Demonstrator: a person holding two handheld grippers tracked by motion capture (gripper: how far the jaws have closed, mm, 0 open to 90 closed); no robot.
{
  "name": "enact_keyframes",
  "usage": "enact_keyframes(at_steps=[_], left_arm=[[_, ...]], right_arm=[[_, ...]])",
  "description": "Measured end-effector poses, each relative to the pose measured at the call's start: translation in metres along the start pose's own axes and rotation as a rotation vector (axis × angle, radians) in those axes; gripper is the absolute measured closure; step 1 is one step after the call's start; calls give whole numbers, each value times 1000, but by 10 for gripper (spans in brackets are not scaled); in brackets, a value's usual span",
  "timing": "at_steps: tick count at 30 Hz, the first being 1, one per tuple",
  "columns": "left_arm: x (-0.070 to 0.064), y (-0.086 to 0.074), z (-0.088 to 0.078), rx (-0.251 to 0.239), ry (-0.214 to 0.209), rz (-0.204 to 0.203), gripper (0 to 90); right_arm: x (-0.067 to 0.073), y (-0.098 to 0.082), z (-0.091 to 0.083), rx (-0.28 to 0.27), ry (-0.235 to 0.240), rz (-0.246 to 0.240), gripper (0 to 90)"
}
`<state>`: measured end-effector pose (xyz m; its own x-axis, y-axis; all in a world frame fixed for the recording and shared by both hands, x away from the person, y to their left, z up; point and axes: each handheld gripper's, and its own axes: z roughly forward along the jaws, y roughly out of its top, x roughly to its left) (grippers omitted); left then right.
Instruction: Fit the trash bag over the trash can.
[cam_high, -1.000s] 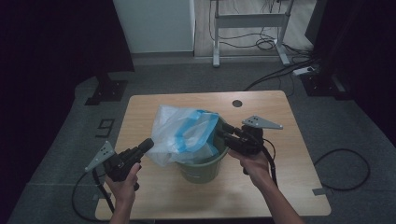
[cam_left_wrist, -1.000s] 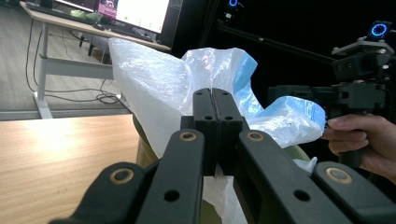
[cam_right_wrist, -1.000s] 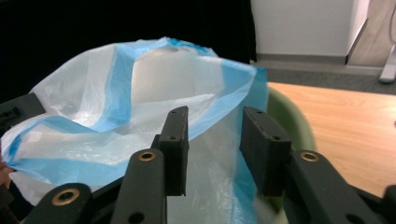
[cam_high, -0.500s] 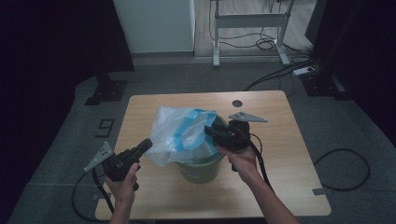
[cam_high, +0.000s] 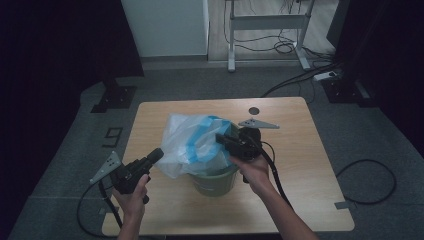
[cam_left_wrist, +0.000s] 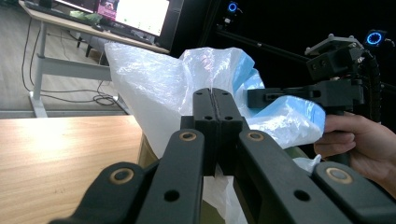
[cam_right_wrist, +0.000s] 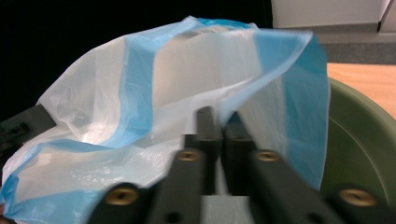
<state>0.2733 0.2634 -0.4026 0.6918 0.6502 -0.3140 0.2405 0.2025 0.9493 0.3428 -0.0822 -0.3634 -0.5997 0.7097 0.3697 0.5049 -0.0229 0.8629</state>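
High view: the plastic bag (cam_high: 192, 142) lies bunched over the green bin (cam_high: 215, 180) on the bench (cam_high: 300, 150), not yet spread around its rim.

Left gripper view: the left claw (cam_left_wrist: 215, 100) is closed on nothing, beside the bin.

Right gripper view: the right claw (cam_right_wrist: 219, 122) has just closed on the bag's edge (the lining is barely begun).

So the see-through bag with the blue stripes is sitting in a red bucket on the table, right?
Not quite: the bucket is green, not red. The high view shows its green wall below the bag, and the right gripper view shows its green rim. The rest is right: a see-through bag with blue stripes, in a bucket on the table.
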Motion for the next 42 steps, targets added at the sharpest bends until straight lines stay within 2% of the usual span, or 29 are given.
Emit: enact_keyframes(at_steps=[2, 5, 9, 13, 15, 17, 19, 20, 21, 22, 23, 24, 25, 26, 27, 29, 33, 36, 40, 42], left_arm=[[-1, 1, -1, -9, 4, 2, 900], [-2, 5, -3, -20, 8, 9, 900], [-7, 9, 2, -24, 4, 23, 900], [-12, 11, 7, -17, -12, 28, 891], [-13, 14, 8, -11, -26, 22, 815], [-16, 19, 7, -7, -24, 37, 706], [-18, 30, 8, 23, -26, 63, 620], [-18, 30, 8, 23, -26, 63, 569], [-20, 38, 11, 46, -21, 89, 553], [-20, 38, 11, 46, -21, 89, 530], [-22, 43, 12, 59, -19, 108, 530], [-24, 47, 14, 67, -19, 123, 480], [-25, 50, 15, 72, -16, 135, 480], [-27, 54, 17, 83, -14, 150, 443], [-30, 60, 20, 111, -20, 163, 422], [-33, 64, 23, 140, -17, 183, 374], [-39, 70, 25, 168, -19, 220, 298], [-42, 73, 25, 179, -23, 235, 275], [-46, 78, 34, 231, -27, 260, 261], [-46, 79, 37, 239, -24, 266, 263]], right_arm=[[1, 0, -2, -12, -2, -22, 893], [3, 2, -11, -50, -33, -63, 894], [6, 6, -27, -82, -28, -100, 895], [11, 9, -43, -110, -55, -182, 895], [14, 9, -49, -117, -74, -237, 895], [15, 9, -54, -116, -73, -265, 895], [15, 8, -57, -113, -73, -276, 895], [15, 7, -57, -112, -74, -283, 895], [15, 7, -58, -111, -75, -282, 895], [15, 7, -58, -110, -74, -283, 895], [15, 7, -58, -110, -74, -283, 895], [14, 7, -59, -108, -73, -285, 895], [14, 7, -59, -108, -73, -285, 895], [14, 8, -59, -104, -73, -287, 895], [14, 8, -58, -105, -74, -287, 895], [14, 8, -58, -99, -76, -291, 895], [14, 11, -58, -94, -82, -299, 895], [14, 13, -57, -94, -84, -297, 895], [15, 13, -56, -91, -83, -299, 895], [16, 13, -56, -91, -83, -300, 895]])
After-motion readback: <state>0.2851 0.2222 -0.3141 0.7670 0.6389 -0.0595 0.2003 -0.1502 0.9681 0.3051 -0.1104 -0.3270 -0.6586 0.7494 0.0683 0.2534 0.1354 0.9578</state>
